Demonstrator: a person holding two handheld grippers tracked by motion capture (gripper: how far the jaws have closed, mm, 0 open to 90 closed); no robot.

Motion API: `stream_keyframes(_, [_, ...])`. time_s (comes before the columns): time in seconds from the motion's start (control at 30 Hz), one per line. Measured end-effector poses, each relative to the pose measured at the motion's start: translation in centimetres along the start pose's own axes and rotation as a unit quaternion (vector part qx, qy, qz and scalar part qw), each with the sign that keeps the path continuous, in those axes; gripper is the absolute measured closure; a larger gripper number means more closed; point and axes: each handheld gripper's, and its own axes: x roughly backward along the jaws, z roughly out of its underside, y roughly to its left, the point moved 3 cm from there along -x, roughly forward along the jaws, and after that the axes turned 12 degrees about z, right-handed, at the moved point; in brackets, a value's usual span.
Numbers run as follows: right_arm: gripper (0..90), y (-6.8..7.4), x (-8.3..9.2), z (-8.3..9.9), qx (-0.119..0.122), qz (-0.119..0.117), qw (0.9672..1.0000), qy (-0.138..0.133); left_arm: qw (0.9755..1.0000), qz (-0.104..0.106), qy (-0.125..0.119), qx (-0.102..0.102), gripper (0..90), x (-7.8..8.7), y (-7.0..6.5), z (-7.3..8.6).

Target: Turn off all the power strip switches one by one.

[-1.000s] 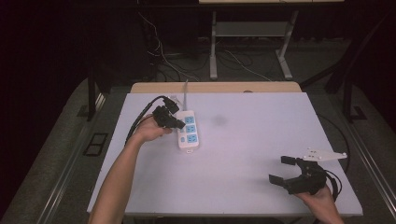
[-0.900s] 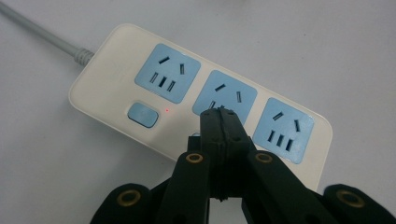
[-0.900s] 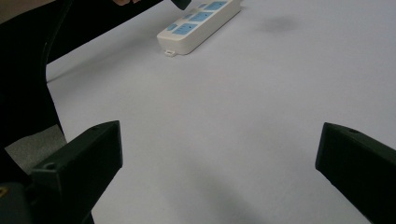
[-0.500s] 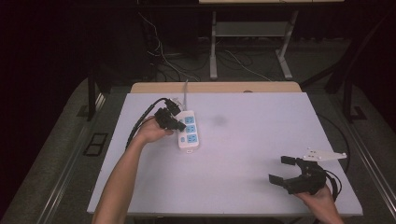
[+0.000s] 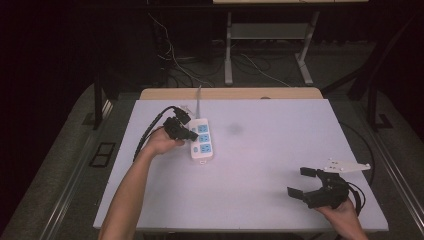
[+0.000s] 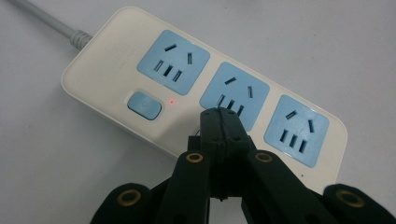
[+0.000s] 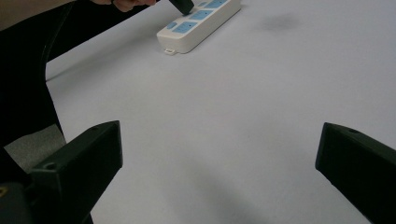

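Almost nothing is changing from a second ago. The left gripper [image 5: 186, 131] is still sitting over the white power strip [image 5: 202, 140], left of the middle in the high view, with its jaws squeezed tight together and nothing between them. In the left gripper view the closed tips [image 6: 220, 122] are pointing at the strip's near edge, just below the middle blue socket [image 6: 235, 95] and to the right of the blue button [image 6: 144, 105]. A tiny red light [image 6: 172, 100] is glowing beside that button. It looks like the tips are poking at the strip. The right gripper [image 5: 303, 182] is resting at the lower right of the table [image 5: 280, 150], jaws wide open, holding nothing.
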Motion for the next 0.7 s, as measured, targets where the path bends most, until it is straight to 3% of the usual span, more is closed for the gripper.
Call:
stream_keyframes(0.13, [0.4, 0.16, -0.2, -0.01, 0.002, -0.001, 1.0, 0.003, 1.0, -0.004, 0.0, -0.004, 89.5, 0.0, -0.06, 0.04])
stream_keyframes(0.7, [0.4, 0.29, -0.29, 0.04, 0.004, -0.004, 1.0, 0.004, 0.9995, 0.001, -0.022, 0.023, 89.7, -0.1, 0.08, 0.45])
